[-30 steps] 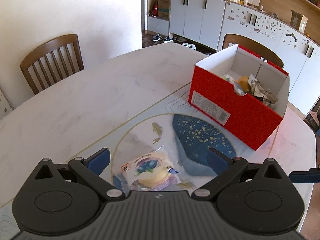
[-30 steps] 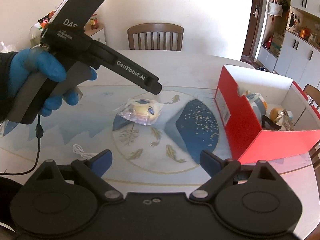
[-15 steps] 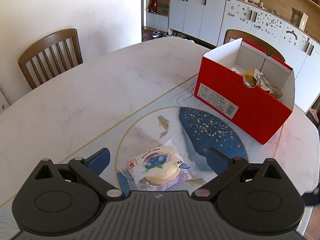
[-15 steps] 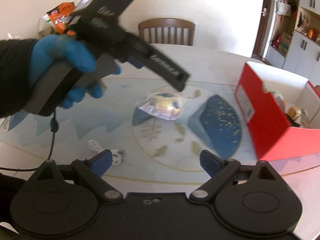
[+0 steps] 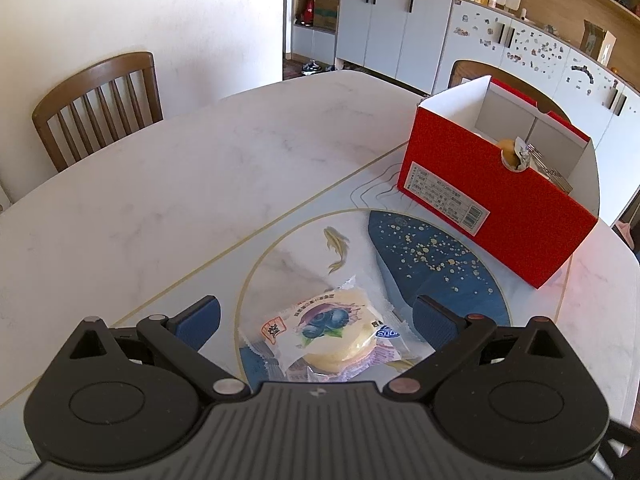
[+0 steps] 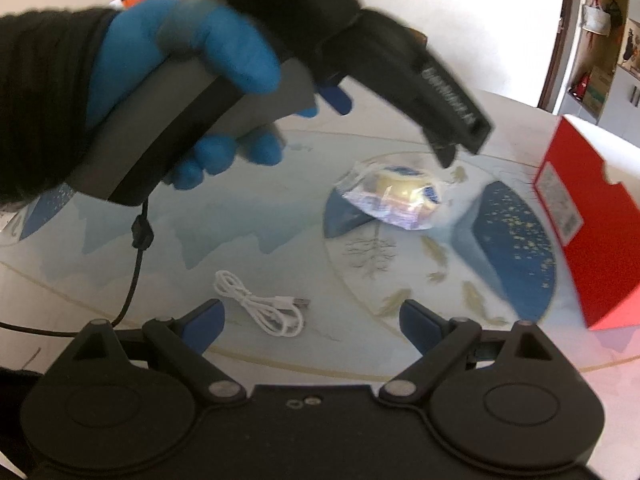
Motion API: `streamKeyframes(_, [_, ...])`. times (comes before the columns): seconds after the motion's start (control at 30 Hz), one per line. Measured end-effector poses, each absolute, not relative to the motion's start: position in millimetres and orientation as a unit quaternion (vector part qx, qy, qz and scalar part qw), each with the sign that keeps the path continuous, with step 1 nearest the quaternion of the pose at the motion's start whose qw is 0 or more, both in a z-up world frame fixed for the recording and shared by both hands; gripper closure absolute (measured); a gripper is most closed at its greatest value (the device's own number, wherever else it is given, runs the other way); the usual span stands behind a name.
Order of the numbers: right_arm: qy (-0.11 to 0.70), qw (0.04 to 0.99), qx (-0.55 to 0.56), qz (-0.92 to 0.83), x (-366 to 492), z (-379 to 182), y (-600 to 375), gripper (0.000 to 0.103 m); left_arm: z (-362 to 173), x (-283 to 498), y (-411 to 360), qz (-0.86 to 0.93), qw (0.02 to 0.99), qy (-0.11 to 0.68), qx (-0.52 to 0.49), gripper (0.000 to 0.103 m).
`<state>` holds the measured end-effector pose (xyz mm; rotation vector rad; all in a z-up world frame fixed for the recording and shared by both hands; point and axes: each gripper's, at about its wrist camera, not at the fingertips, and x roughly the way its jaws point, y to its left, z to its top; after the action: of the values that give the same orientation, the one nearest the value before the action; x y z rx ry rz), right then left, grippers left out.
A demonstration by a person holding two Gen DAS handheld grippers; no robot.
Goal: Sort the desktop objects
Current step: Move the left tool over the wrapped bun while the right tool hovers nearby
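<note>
the left gripper (image 5: 316,318), jaws spread wide, straddles a wrapped blueberry cake (image 5: 334,338) at the frame's lower centre, lined up to pinch it for the red box (image 5: 496,200) at right. the right gripper (image 6: 310,318) hangs open over a white cable (image 6: 264,306).

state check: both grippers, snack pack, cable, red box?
left gripper: open, fingers either side of the snack pack, not touching it
right gripper: open, empty, above the cable
snack pack: sealed, lying flat on the table
white cable: coiled, loose on the table
red box: open top, items already inside
</note>
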<state>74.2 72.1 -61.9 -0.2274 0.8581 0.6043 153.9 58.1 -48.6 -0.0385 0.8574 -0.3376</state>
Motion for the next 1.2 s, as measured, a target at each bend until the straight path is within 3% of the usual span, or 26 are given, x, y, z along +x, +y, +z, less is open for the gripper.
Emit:
streamKeyframes(0.7, [0.403,0.857,-0.137,0.290,85,-95,99,0.011,-58,168,62,-0.158,0.897,0.412,-0.028,0.000])
streamKeyframes(1.2, [0.406,0.888,-0.110,0.183,113,-92,55,0.033,-63,172,67,-0.148,0.898,0.414,-0.033,0.000])
